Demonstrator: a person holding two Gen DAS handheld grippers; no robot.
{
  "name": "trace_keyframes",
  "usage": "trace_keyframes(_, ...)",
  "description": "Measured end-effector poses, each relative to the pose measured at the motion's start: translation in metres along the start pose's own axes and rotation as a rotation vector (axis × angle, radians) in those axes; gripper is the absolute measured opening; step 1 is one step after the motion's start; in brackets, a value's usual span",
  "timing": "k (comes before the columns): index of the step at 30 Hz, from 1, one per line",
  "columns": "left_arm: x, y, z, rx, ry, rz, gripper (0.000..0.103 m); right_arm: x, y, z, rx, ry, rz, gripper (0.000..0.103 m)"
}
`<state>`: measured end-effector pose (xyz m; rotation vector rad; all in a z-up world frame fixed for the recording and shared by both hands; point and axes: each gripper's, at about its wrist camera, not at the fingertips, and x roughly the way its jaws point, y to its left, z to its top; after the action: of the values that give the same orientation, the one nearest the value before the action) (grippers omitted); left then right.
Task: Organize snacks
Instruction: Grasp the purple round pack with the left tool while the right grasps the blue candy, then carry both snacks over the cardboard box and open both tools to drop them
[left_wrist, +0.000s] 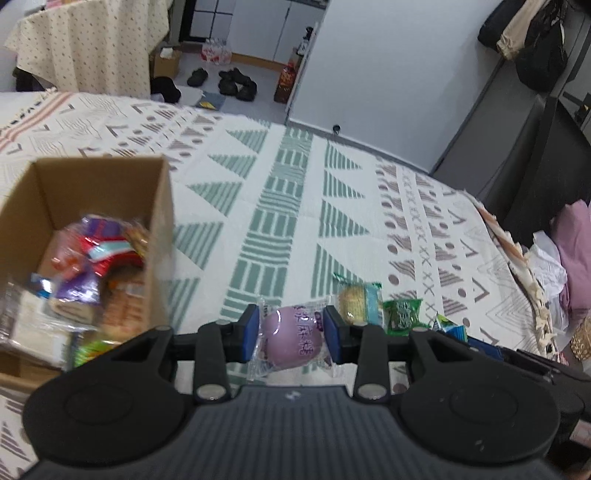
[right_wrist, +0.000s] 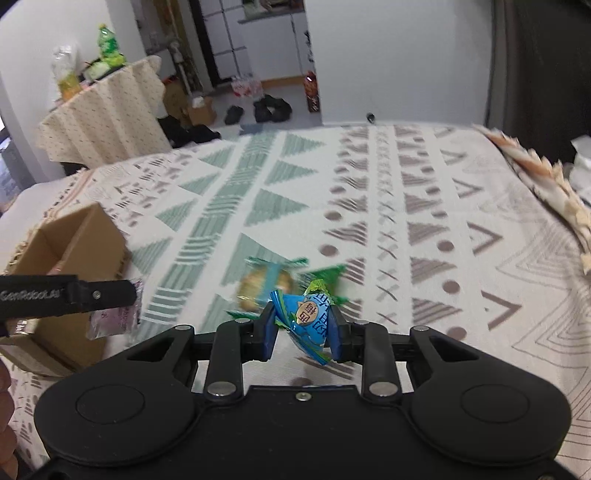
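Note:
My left gripper (left_wrist: 291, 338) is shut on a purple mochi packet (left_wrist: 291, 338), held above the patterned cloth just right of a cardboard box (left_wrist: 162, 206) full of snack packets (left_wrist: 92, 266). My right gripper (right_wrist: 303, 332) is shut on a blue candy packet (right_wrist: 308, 321). On the cloth beyond lie a biscuit packet with teal ends (left_wrist: 360, 304) and a green candy packet (left_wrist: 402, 315); both also show blurred in the right wrist view, the biscuit packet (right_wrist: 264, 286) and the green candy packet (right_wrist: 327, 277). The left gripper (right_wrist: 135, 295) with its mochi packet (right_wrist: 114, 321) appears at the left of the right wrist view, in front of the box (right_wrist: 85, 236).
The patterned cloth (left_wrist: 280, 206) covers a wide table. Its right edge has a fringe (left_wrist: 532, 280) with pink and white fabric (left_wrist: 572, 251) beyond. A second draped table (right_wrist: 107, 114), shoes (left_wrist: 236, 83) and cartons stand on the floor behind.

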<state>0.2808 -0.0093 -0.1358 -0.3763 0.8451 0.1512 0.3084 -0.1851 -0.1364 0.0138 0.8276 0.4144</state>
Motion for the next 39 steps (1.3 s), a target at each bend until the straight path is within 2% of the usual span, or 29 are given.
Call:
trace_keyframes(11, -0.047, 0.023, 0.026, -0.015, -0.096, 0.03, 0.036, -0.034, 0.048, 0.014, -0.083, -0.144, 0.085, 0.028)
trace_keyframes(17, -0.066, 0.044, 0.035, -0.055, -0.13, 0.062, 0.036, -0.045, 0.067, 0.023, -0.077, -0.193, 0.126, 0.028)
trace_keyframes(27, -0.081, 0.082, 0.037, -0.096, -0.155, 0.112, 0.036, -0.051, 0.094, 0.035, -0.055, -0.23, 0.193, 0.028)
trace_keyframes(39, -0.085, 0.136, 0.048, -0.163, -0.165, 0.15, 0.036, -0.046, 0.143, 0.035, -0.091, -0.253, 0.234, 0.028)
